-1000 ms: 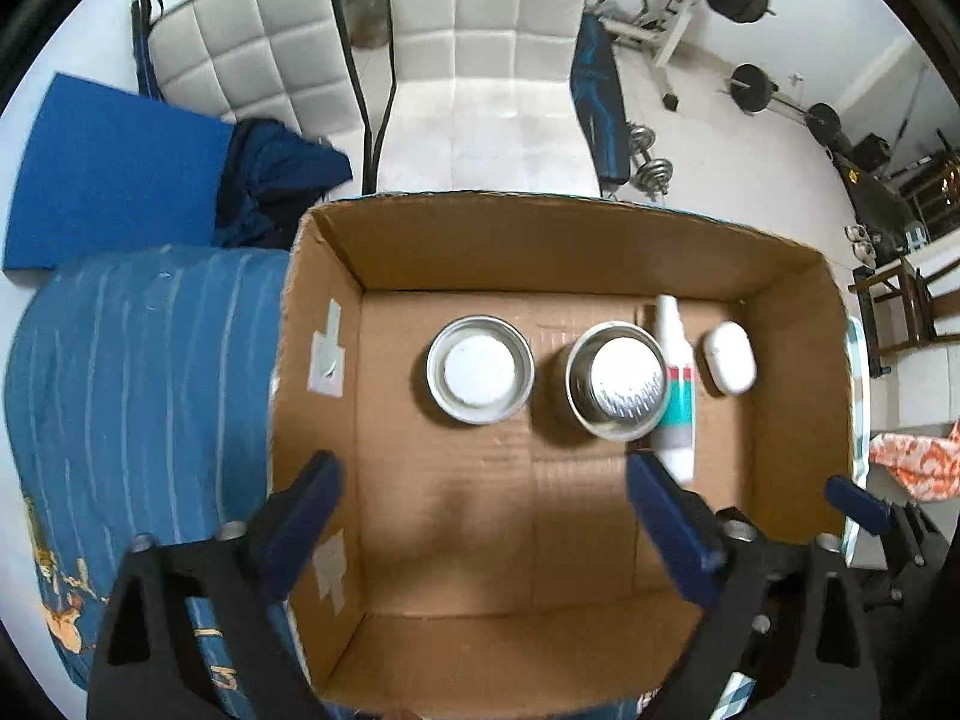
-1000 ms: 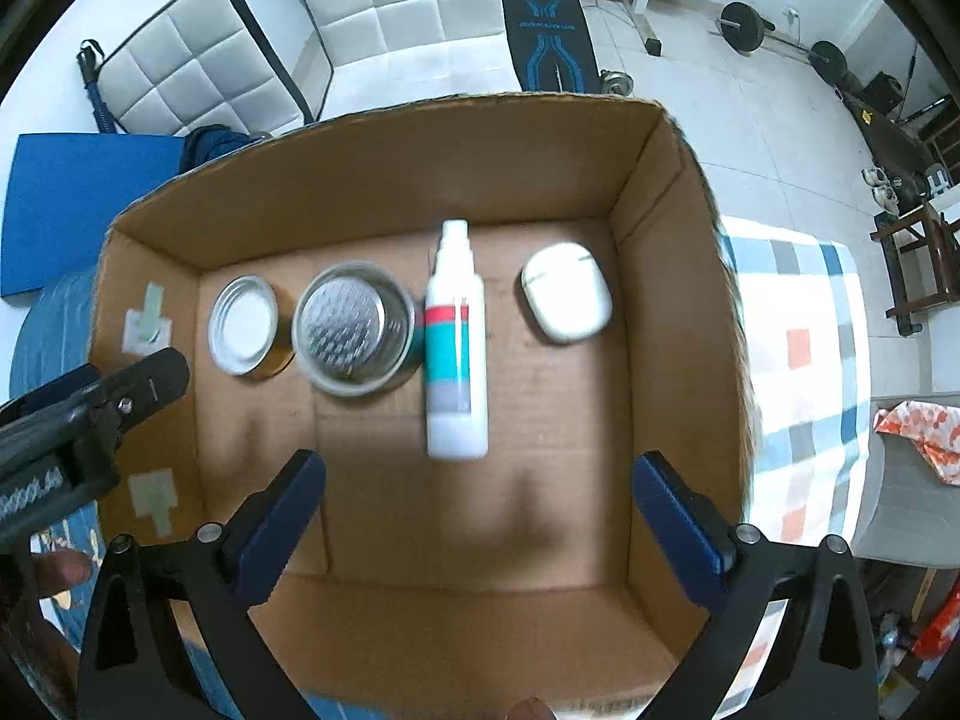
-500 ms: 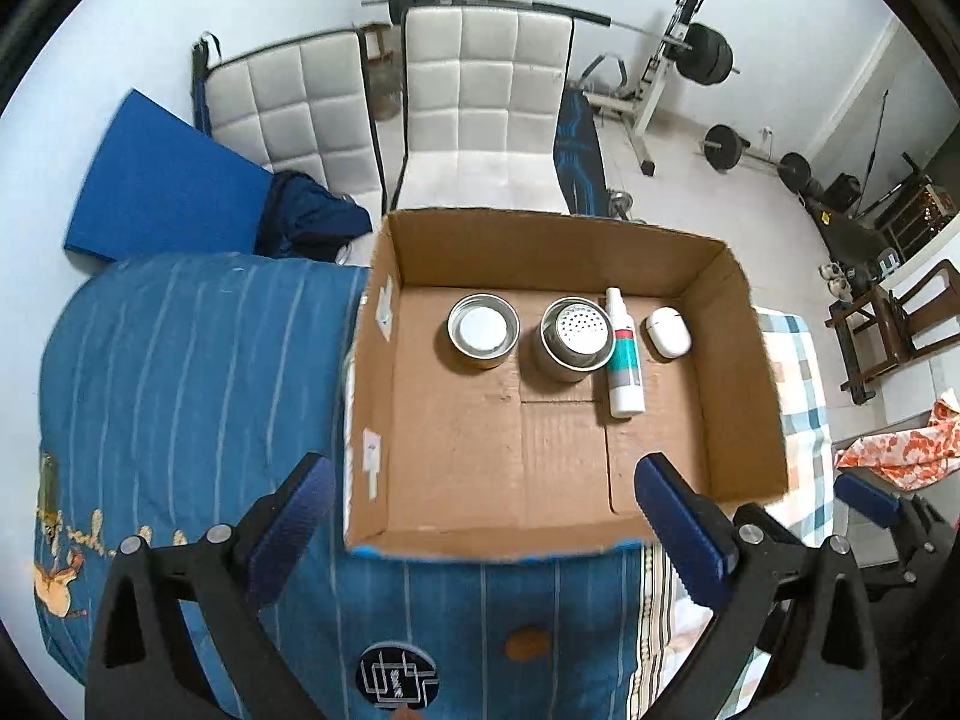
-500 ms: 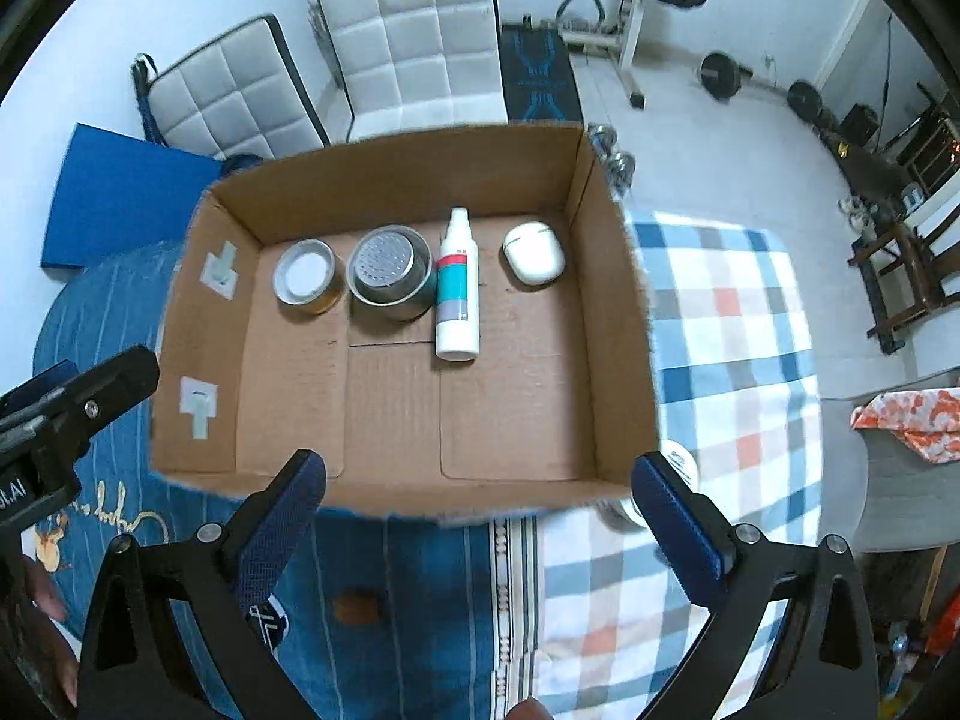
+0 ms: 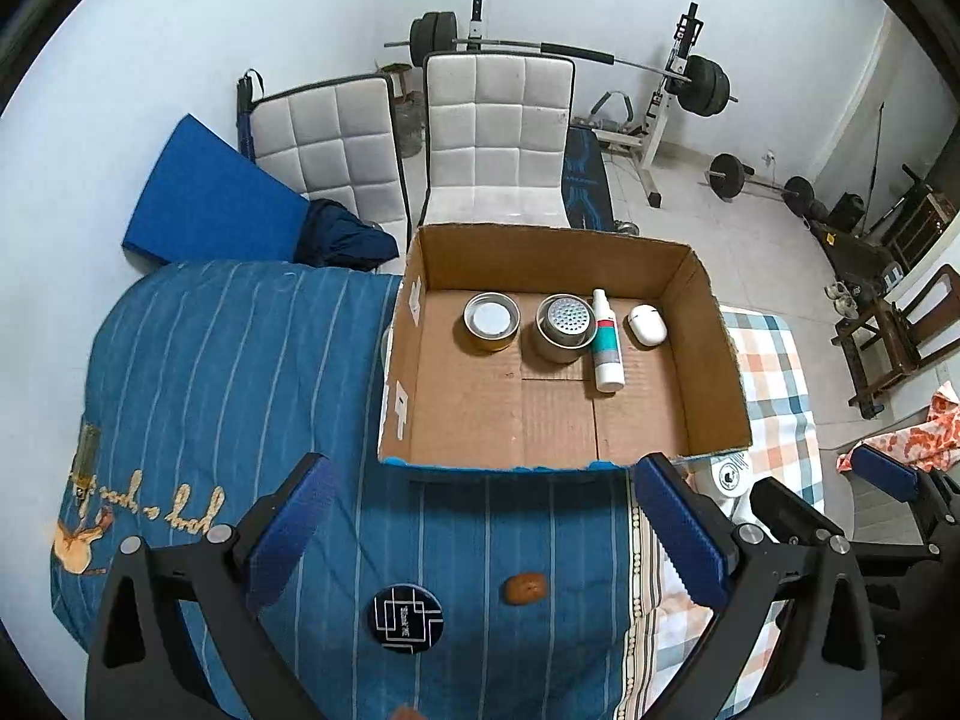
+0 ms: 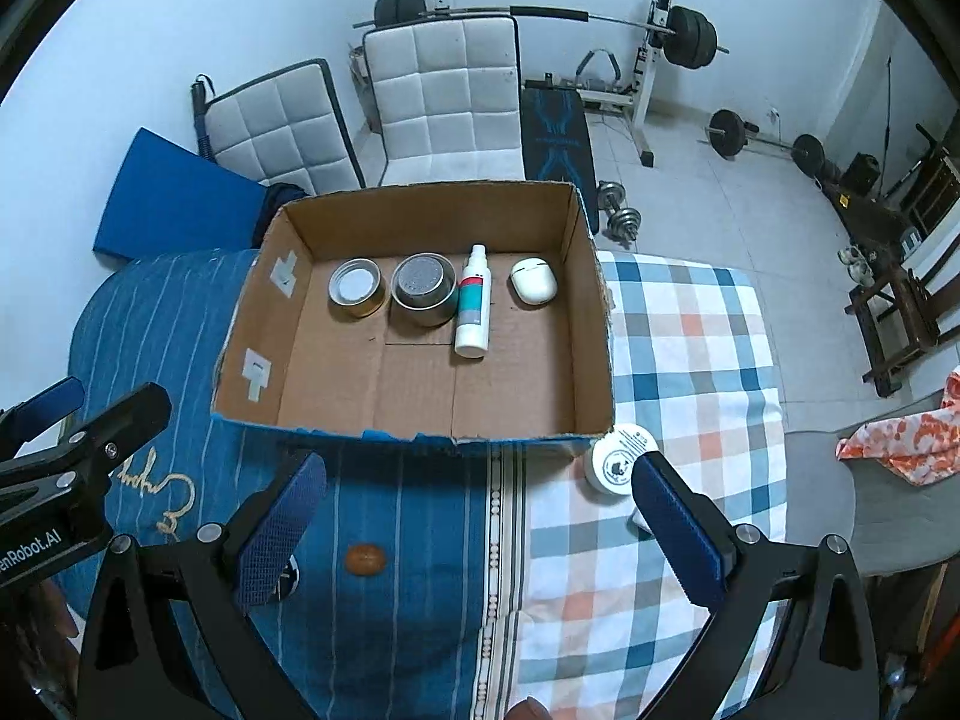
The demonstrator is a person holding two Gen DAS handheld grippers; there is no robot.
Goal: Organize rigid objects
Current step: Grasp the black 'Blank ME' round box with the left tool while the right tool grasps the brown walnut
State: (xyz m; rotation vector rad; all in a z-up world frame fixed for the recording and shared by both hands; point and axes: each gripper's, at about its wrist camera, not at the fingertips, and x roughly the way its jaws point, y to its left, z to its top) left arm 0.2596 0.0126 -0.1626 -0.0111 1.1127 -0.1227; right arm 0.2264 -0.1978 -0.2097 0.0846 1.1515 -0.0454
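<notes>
**A:** What's left outside the box (image 6: pixel 420 414)?

**B:** A white round tub (image 6: pixel 618 465) just beside its near right corner, touching your right gripper's (image 6: pixel 477 531) right finger; a brown lump (image 6: pixel 363 558) and a black disc (image 5: pixel 405 618) lie on the bed (image 5: pixel 210 372).

**A:** Which hand should take the tub?

**B:** Your right, I'd judge. Both grippers gape wide and empty; your left gripper (image 5: pixel 480 531) hangs over the disc. There's gym gear behind.

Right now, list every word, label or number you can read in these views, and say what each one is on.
"enRobot.AI": white print on the left gripper, cut off at the picture's edge.
Blue cover: tan cursive writing, too distorted to read.
Black disc: white pattern with tiny print, too small.
White tub: printed lid, too small.
Spray bottle: colour bands only, no legible text.
</notes>
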